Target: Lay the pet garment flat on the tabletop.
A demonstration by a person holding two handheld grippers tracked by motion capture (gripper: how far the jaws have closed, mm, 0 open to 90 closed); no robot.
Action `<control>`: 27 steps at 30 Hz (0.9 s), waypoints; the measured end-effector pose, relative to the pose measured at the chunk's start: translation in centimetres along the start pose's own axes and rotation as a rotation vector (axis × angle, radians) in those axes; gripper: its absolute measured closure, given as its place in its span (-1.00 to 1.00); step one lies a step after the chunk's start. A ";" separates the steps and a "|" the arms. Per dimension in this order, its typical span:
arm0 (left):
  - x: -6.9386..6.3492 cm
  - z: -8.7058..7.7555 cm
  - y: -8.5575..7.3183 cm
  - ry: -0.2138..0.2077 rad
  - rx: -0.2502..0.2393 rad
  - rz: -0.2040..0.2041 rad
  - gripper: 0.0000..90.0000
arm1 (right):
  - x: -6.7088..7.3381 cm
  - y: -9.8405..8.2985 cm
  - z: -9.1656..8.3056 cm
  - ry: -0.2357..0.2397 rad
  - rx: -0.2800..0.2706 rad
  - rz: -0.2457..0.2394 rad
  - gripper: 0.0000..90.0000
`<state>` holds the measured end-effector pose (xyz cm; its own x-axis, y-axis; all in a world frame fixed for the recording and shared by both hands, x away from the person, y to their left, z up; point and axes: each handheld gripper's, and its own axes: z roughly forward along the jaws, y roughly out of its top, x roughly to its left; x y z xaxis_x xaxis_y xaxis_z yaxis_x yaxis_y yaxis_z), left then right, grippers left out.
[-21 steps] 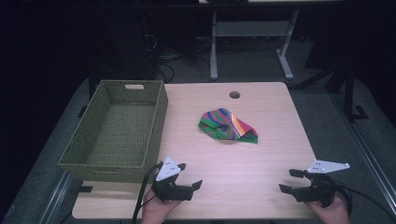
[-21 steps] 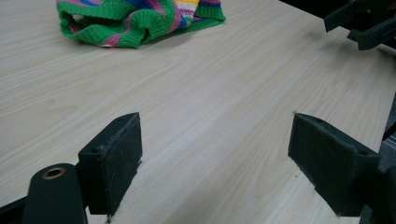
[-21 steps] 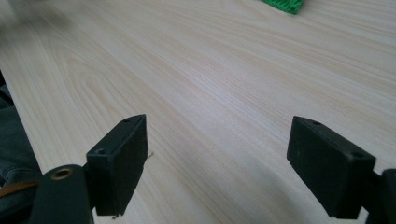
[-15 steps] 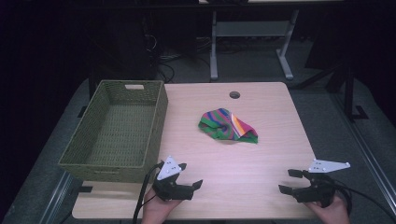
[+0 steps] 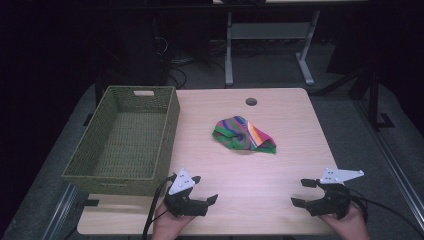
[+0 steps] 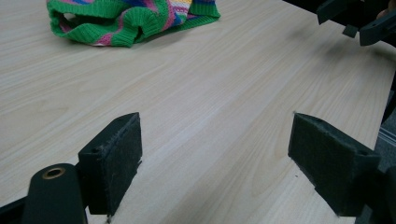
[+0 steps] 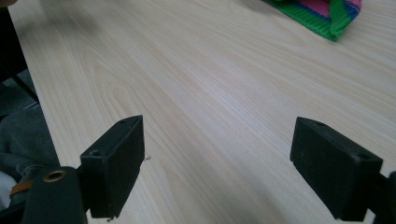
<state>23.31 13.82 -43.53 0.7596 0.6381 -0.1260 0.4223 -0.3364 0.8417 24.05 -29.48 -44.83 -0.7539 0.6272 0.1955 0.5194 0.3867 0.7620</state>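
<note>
Both my left gripper (image 5: 206,189) and right gripper (image 5: 303,193) are hovering wide open and empty at the table's (image 5: 280,170) near edge, unmoved, the striped knit cloth (image 5: 243,134) untouched mid-table.

The high view looks forward and down from above the near edge of the tabletop (image 5: 250,165), taking in its whole surface and the dim floor beyond. The left gripper view sits low, just over the wood, facing the striped cloth (image 6: 130,18) at its upper left, with the right gripper (image 6: 359,21), slightly blurred, at its upper right. The right gripper view, equally low, catches the same cloth (image 7: 322,14) at its upper right.
</note>
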 end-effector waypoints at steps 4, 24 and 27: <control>0.2 -0.1 0.0 -0.003 -0.007 -0.017 -0.65 | 0.1 0.6 0.3 0.024 -0.003 0.002 -0.61; 0.4 0.2 0.0 -0.016 -0.003 -0.016 -0.65 | -0.2 4.5 2.2 0.059 0.045 -0.049 -0.61; 0.2 0.1 0.0 -0.015 -0.005 -0.009 -0.65 | -0.3 6.0 2.6 0.073 0.057 -0.068 -0.61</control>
<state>23.57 13.85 -43.60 0.7629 0.6309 -0.1411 0.4266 -0.3273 0.8431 28.43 -25.60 -41.93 -0.8143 0.5480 0.1911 0.4866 0.4653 0.7394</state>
